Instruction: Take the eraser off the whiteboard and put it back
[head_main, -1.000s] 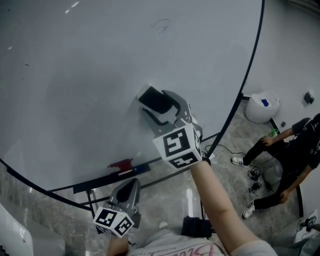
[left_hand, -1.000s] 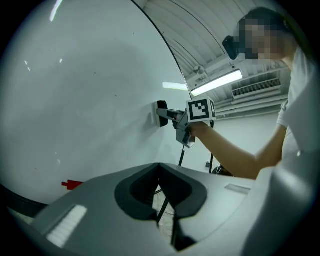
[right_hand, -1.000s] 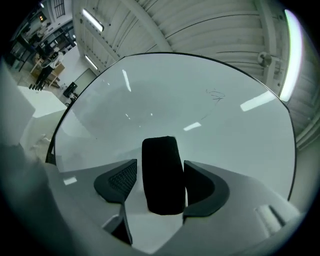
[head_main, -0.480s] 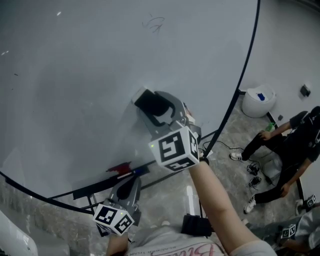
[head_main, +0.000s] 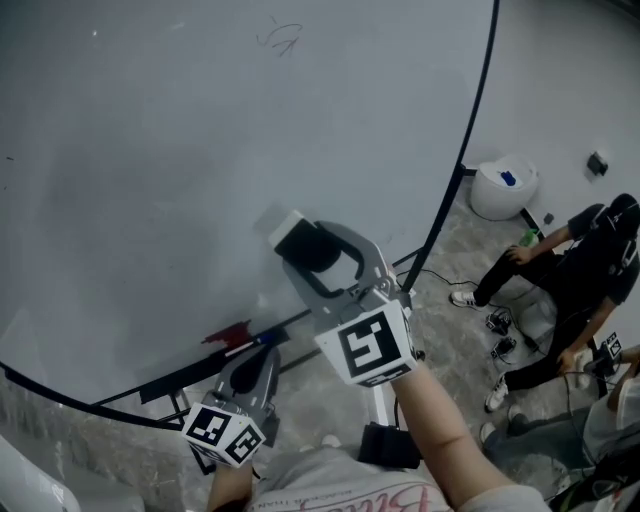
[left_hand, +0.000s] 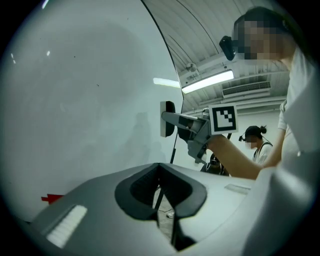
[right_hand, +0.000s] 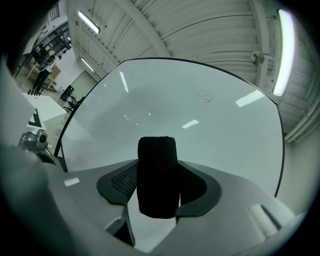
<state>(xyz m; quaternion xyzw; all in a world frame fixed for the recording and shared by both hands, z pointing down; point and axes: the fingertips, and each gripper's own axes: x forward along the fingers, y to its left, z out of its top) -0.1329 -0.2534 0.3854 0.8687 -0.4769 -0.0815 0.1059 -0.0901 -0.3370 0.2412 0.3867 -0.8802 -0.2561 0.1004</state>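
Observation:
The eraser (head_main: 300, 240), black felt on a white back, sits between the jaws of my right gripper (head_main: 306, 246), which is shut on it and holds it just off the whiteboard (head_main: 150, 150). In the right gripper view the felt face of the eraser (right_hand: 157, 175) fills the gap between both pads. The left gripper view shows the eraser (left_hand: 169, 119) side-on with a small gap to the board. My left gripper (head_main: 250, 372) hangs lower, near the board's tray (head_main: 190, 372), shut with nothing in it (left_hand: 160, 187).
A red marker (head_main: 228, 333) and a blue one (head_main: 268, 340) lie on the tray. A small scribble (head_main: 278, 38) marks the board's top. Right of the board's edge stand a white bin (head_main: 500, 190) and seated people (head_main: 570, 270) on the stone floor.
My right gripper closed on the eraser and drew it down and away from the board. The left gripper stayed by the tray.

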